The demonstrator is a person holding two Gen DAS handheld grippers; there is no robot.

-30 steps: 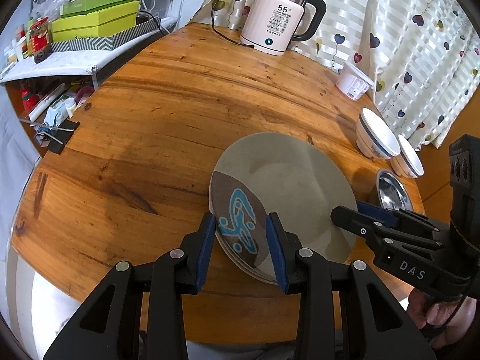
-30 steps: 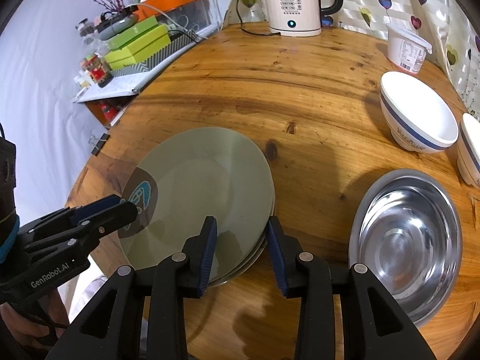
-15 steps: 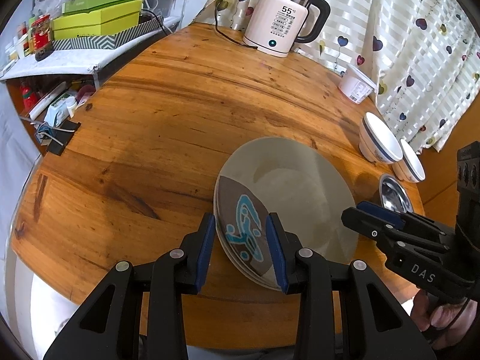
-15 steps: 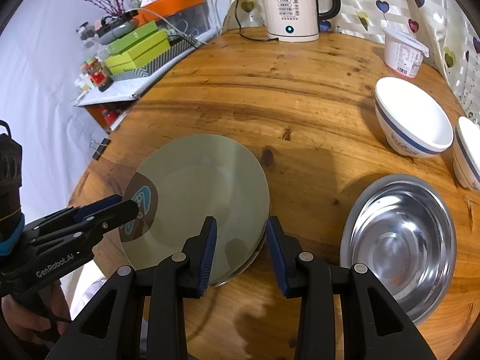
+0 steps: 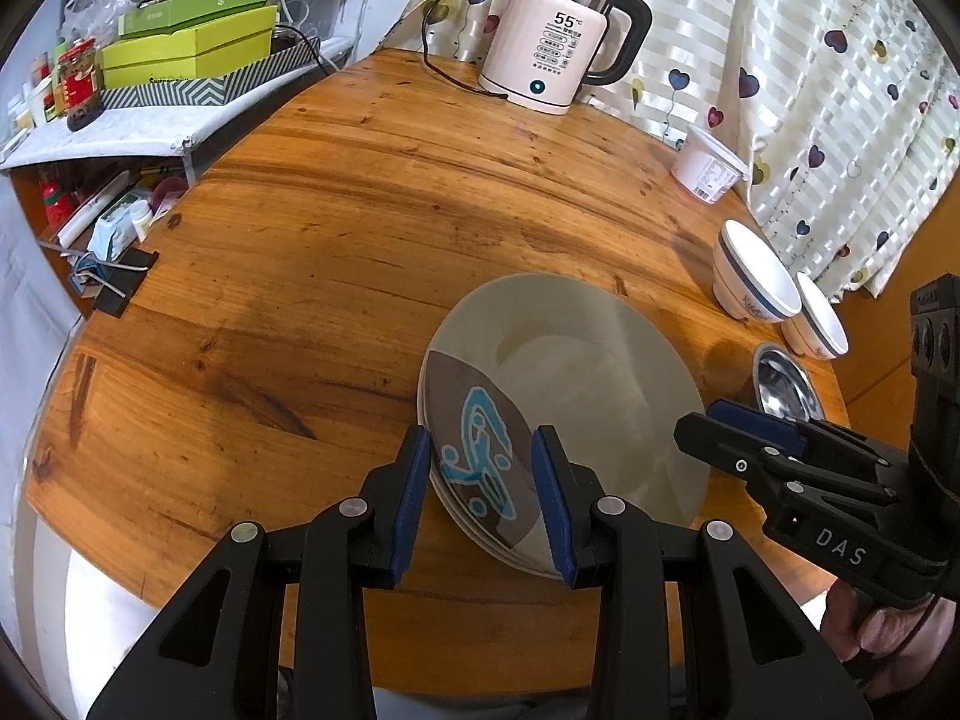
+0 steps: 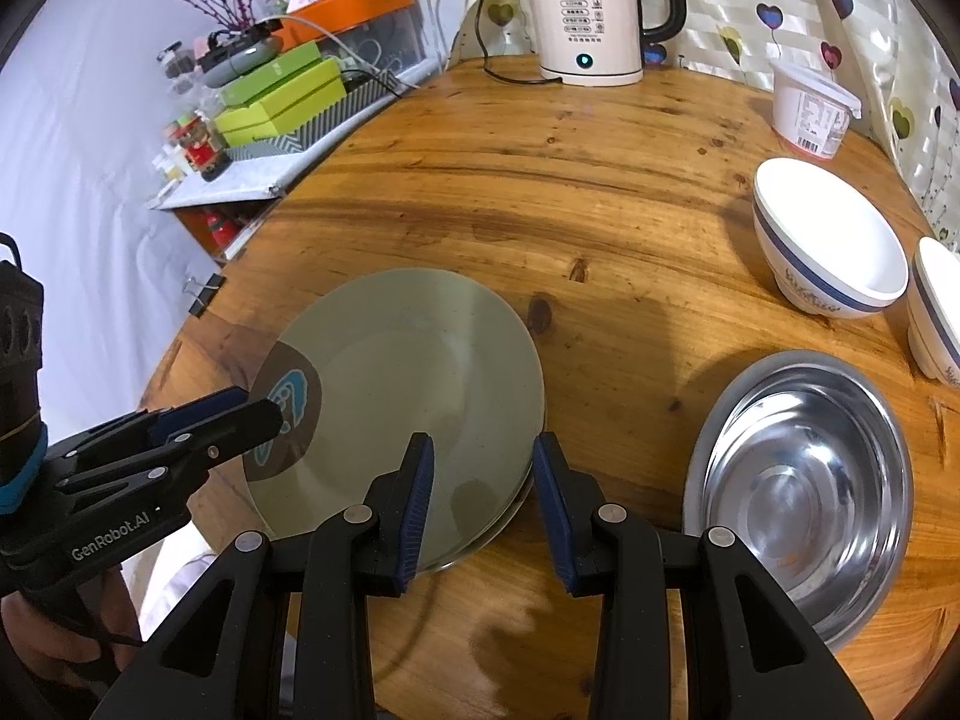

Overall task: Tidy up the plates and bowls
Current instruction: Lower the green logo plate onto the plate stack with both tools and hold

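A stack of grey-green plates (image 5: 570, 384) (image 6: 414, 384) lies flat on the round wooden table (image 5: 336, 228); the top plate has a brown patch with a blue motif. My left gripper (image 5: 480, 444) (image 6: 264, 414) hovers over the patterned near edge, open and gripping nothing. Over the stack's other near edge my right gripper (image 6: 477, 450) (image 5: 699, 417) is open too, also empty. A steel bowl (image 6: 798, 480) (image 5: 783, 387) sits to the right of the plates. Beyond it stand two white bowls with a blue band (image 6: 828, 240) (image 6: 936, 312).
A pink-white electric kettle (image 5: 552, 42) with its cord stands at the table's far edge, a white tub (image 6: 810, 108) to its right before a heart-print curtain. A cluttered shelf with green boxes (image 5: 186, 60) borders the table's left. A hand (image 5: 882, 630) holds the right gripper.
Both views drift very slightly. The plates and bowls stay where they were, and both grippers keep the same opening.
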